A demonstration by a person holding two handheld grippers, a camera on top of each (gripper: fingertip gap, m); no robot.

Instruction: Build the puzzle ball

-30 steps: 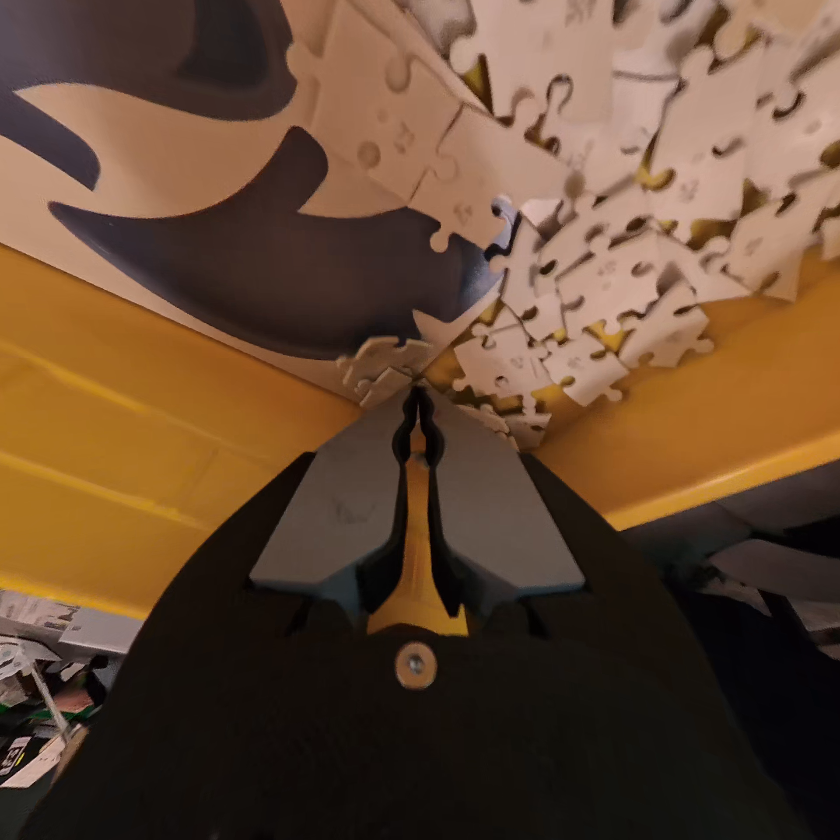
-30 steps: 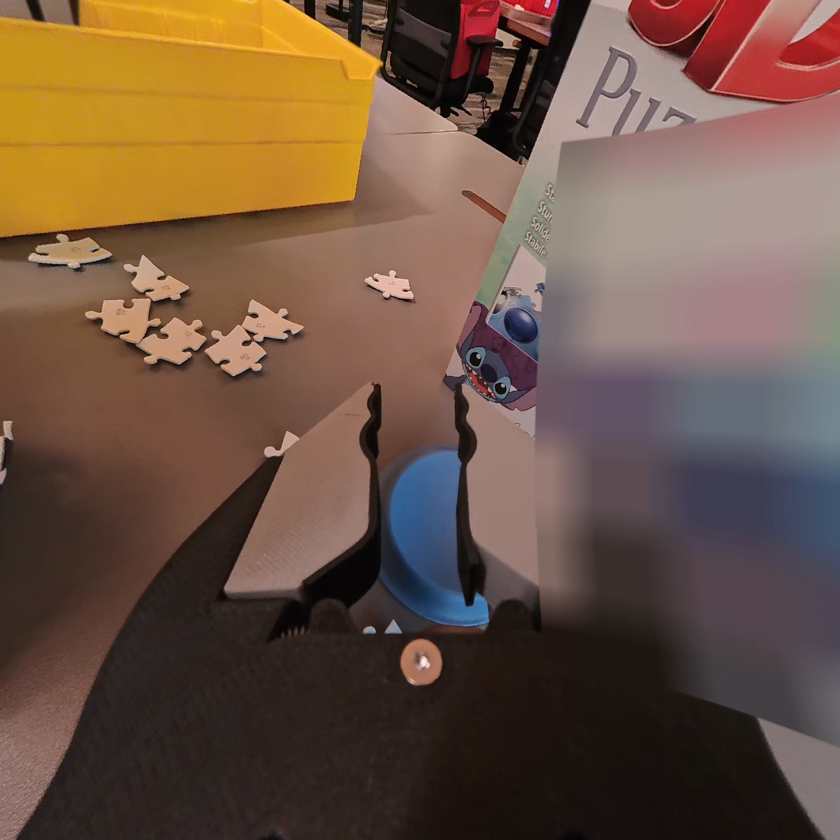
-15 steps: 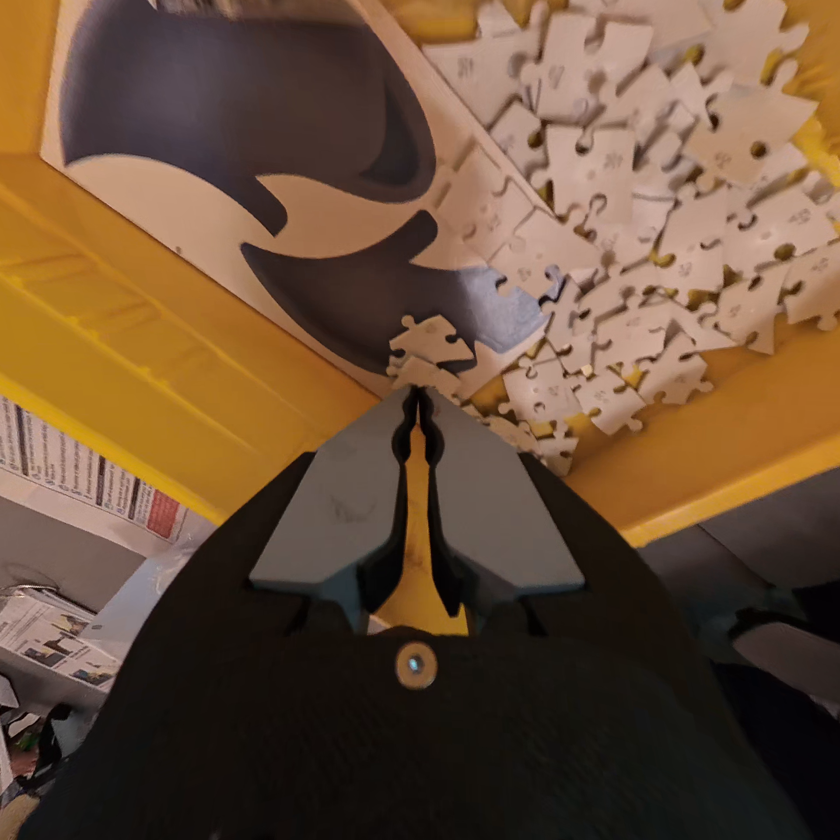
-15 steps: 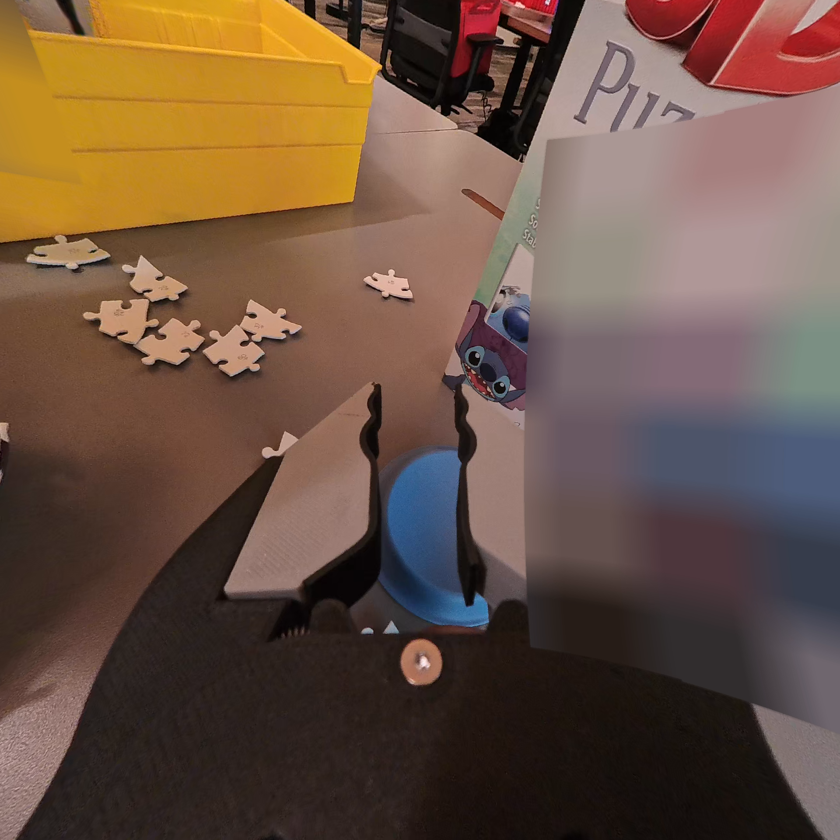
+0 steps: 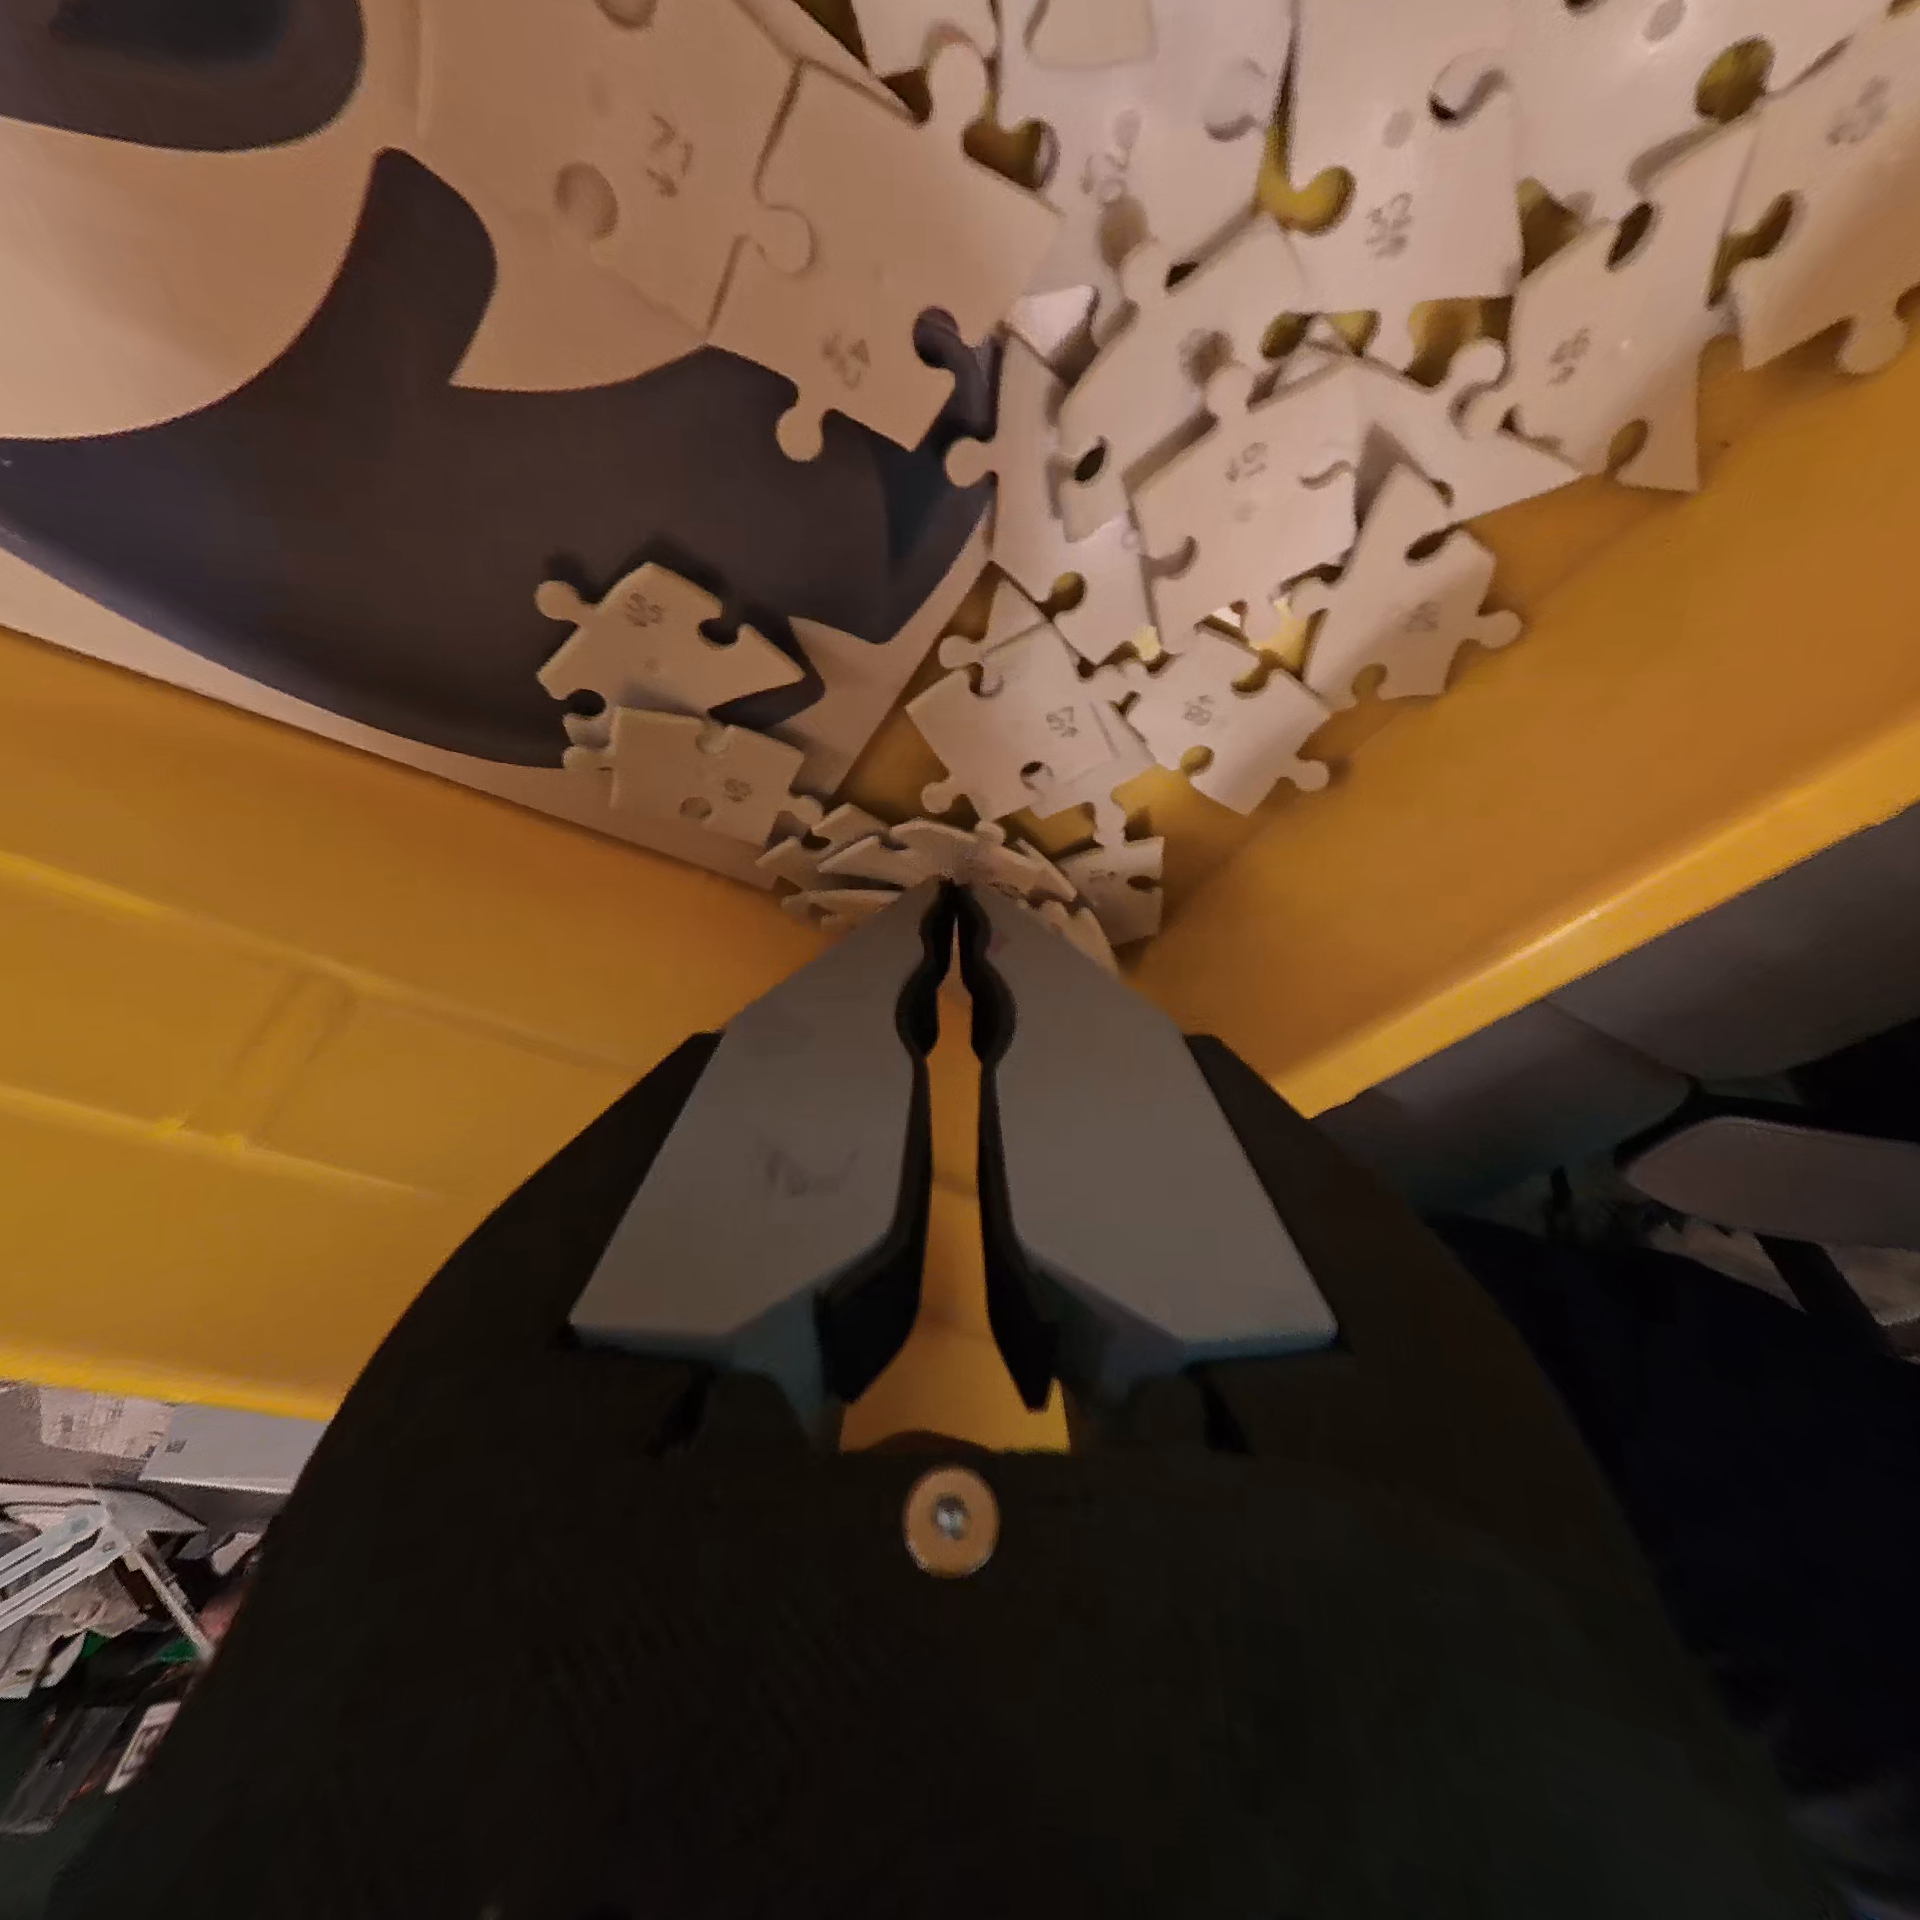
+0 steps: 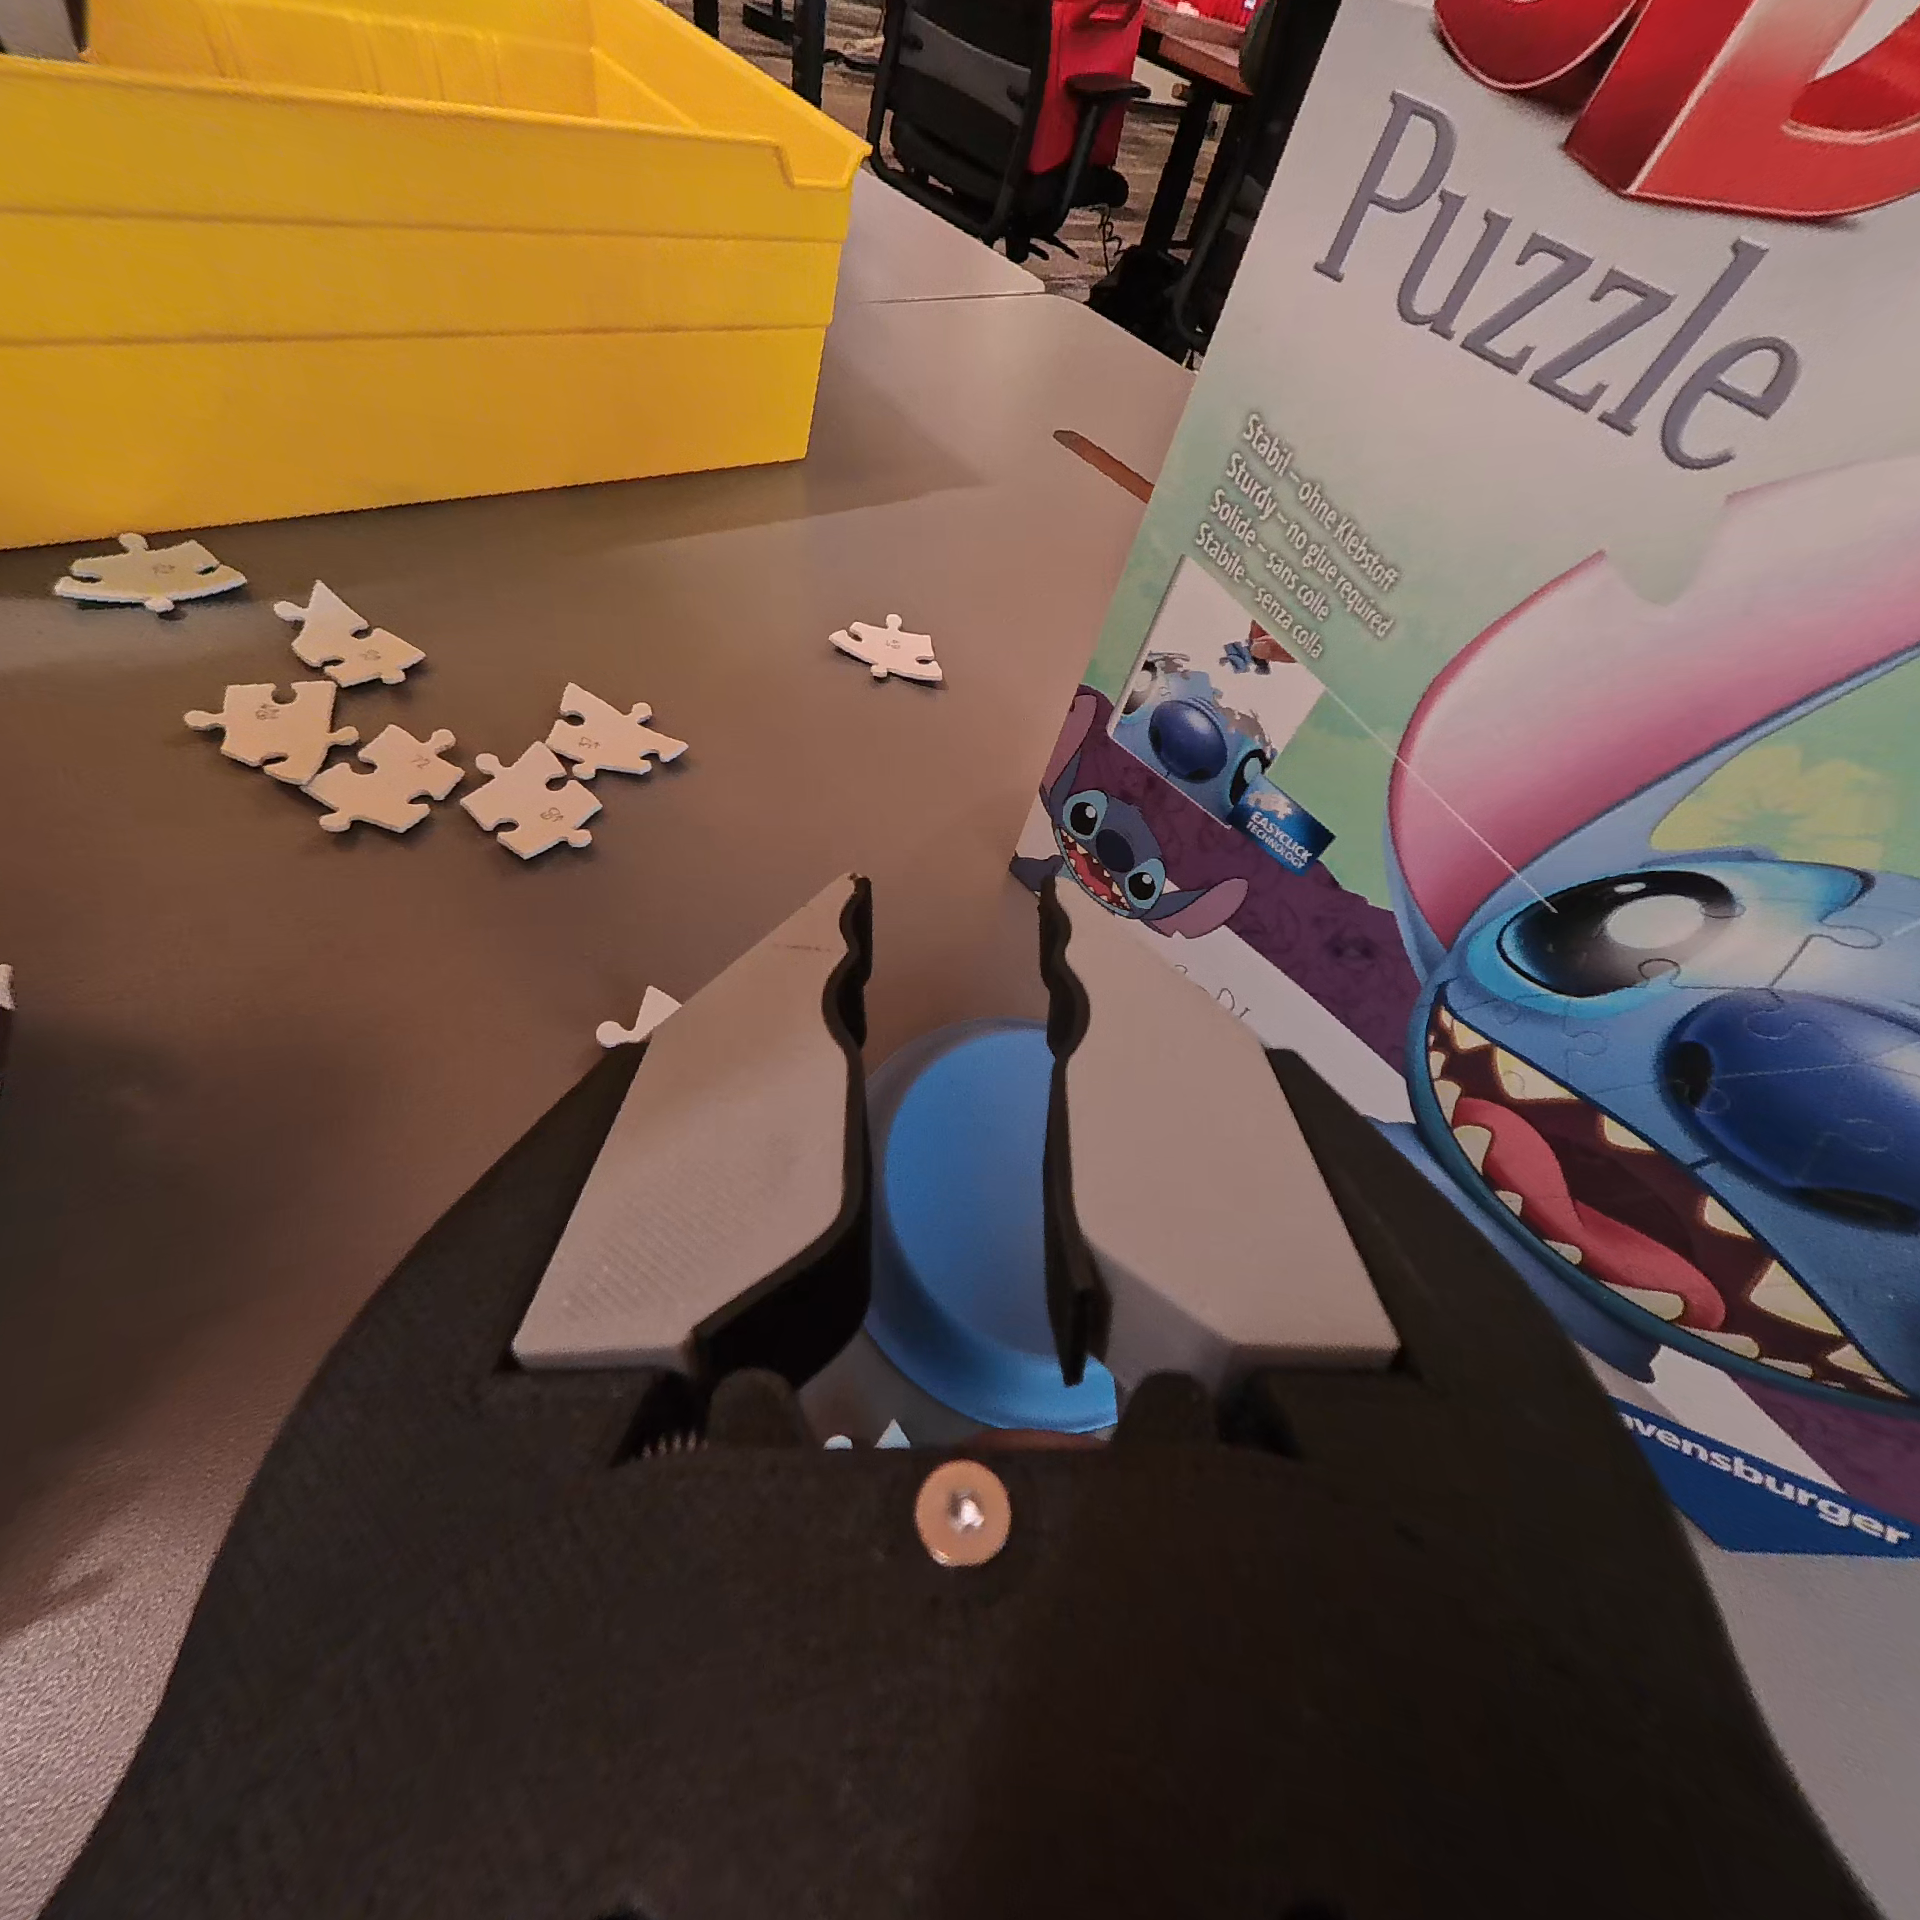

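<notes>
My left gripper [image 5: 951, 894] is shut, with its tips pressed into a small heap of white puzzle pieces [image 5: 935, 852] in the corner of the yellow bin [image 5: 312, 1039]. I cannot tell whether a piece is pinched between the tips. More white pieces [image 5: 1247, 499] fill the bin, some lying on a pale card sheet with dark shapes [image 5: 312, 499]. My right gripper [image 6: 951, 904] is open and empty, low over the grey table. A round blue stand [image 6: 966, 1195] sits on the table under its jaws. Several loose white pieces [image 6: 384, 779] lie to its left.
The puzzle box [image 6: 1507, 623] stands upright just right of my right gripper. The yellow bin [image 6: 416, 312] is at the table's far left. A single piece [image 6: 888, 649] lies near the box, and another [image 6: 639, 1023] peeks out beside my left finger. Office chairs stand beyond the table.
My left gripper pulled back from the bin corner, then moved in close again and lower into the heap, staying shut. My right gripper has barely moved and stays open.
</notes>
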